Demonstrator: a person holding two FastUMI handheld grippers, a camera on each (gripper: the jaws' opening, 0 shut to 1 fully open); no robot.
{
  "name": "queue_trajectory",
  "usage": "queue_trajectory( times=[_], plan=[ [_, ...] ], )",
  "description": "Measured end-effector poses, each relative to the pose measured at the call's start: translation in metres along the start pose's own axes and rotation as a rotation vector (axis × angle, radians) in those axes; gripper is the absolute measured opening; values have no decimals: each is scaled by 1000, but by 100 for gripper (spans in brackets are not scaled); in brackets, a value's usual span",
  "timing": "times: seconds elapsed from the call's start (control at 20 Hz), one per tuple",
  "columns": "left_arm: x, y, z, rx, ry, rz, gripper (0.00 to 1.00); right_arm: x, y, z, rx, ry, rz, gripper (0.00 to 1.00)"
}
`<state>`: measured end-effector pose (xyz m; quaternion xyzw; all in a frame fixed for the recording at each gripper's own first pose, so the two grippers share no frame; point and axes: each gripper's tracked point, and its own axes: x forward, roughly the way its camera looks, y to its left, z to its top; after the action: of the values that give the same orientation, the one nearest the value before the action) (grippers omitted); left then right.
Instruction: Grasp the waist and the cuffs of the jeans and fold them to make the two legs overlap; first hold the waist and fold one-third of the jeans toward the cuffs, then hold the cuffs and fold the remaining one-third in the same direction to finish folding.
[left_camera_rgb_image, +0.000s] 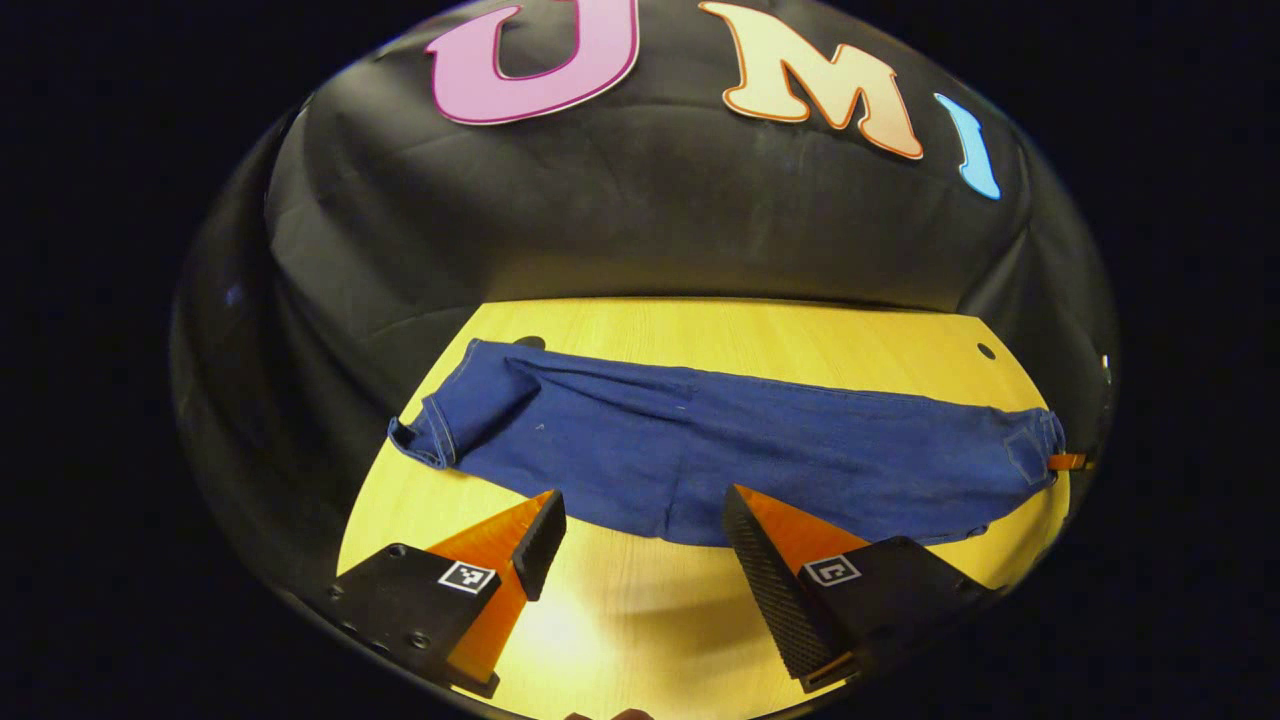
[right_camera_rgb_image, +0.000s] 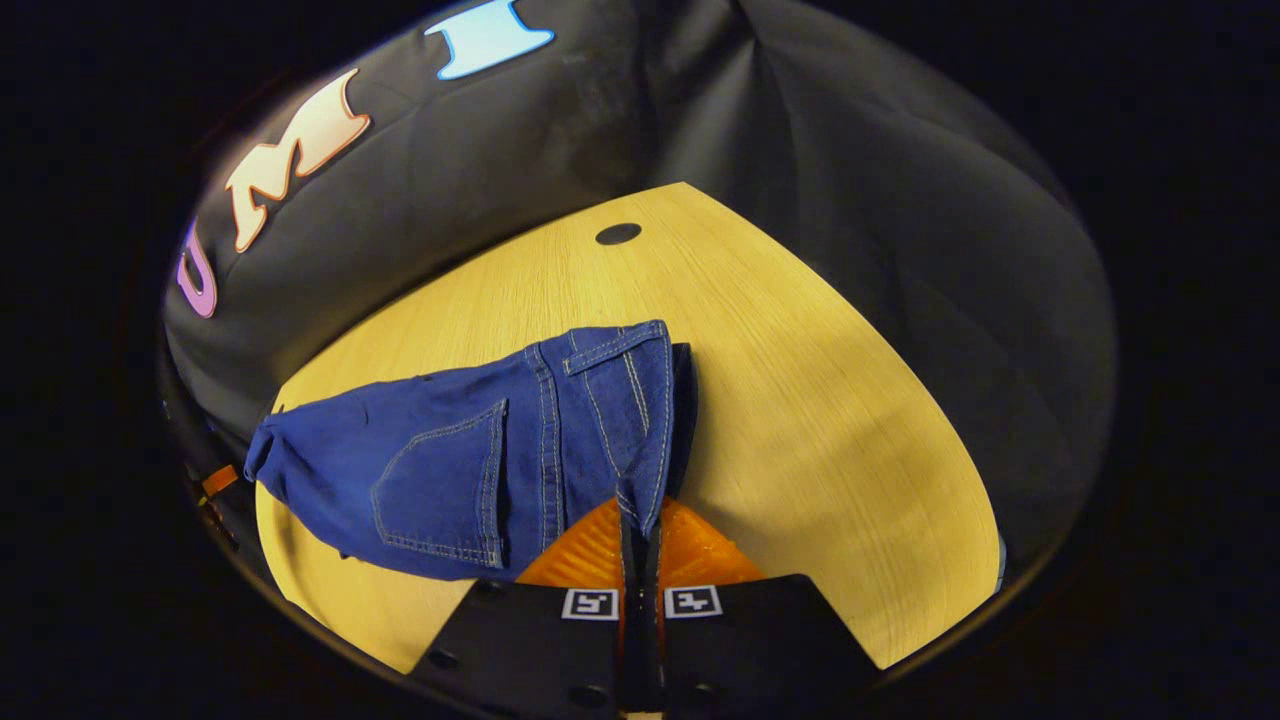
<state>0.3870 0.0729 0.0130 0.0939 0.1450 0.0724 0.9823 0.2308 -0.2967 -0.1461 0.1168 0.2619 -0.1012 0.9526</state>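
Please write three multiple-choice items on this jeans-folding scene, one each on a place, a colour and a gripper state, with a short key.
1. Where do the jeans lie?
A. on the wooden table
B. on a chair
C. in a basket

2. What colour are the jeans?
A. grey
B. blue
C. white

3. How is the right hand-held gripper?
A. wide open above the table
B. shut on the jeans' waist
C. shut on a cuff

Key: 1 A, the denim is spread along the tabletop; 2 B, the cloth is dark blue in both views; 3 B, its two fingers meet on the waist edge beside the back pocket, while the left hand-held gripper is open.
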Motion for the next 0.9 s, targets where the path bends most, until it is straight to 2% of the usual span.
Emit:
queue_trajectory(
  times=[0.1, 0.25, 0.4, 0.55, 0.7, 0.9],
  plan=[
    [-3, 2, 1, 13, 9, 6, 96, -6, 0, 5, -34, -23, -35, 2],
    [-5, 6, 2, 12, 1, -12, 96, -28, 0, 21, -18, -78, -82, 1],
    [-11, 15, -5, 7, 8, -29, 96, -44, -2, 35, 3, -143, -178, 2],
    [-14, 17, -10, -1, 14, -62, 95, -67, 13, 60, -12, -213, -256, 2],
    [-9, 17, -8, 22, 21, -85, 94, -89, 50, 85, -67, -289, -253, 2],
    [-12, 15, -11, 7, 23, -135, 94, -106, 148, 102, -120, -363, -121, 2]
  ],
)
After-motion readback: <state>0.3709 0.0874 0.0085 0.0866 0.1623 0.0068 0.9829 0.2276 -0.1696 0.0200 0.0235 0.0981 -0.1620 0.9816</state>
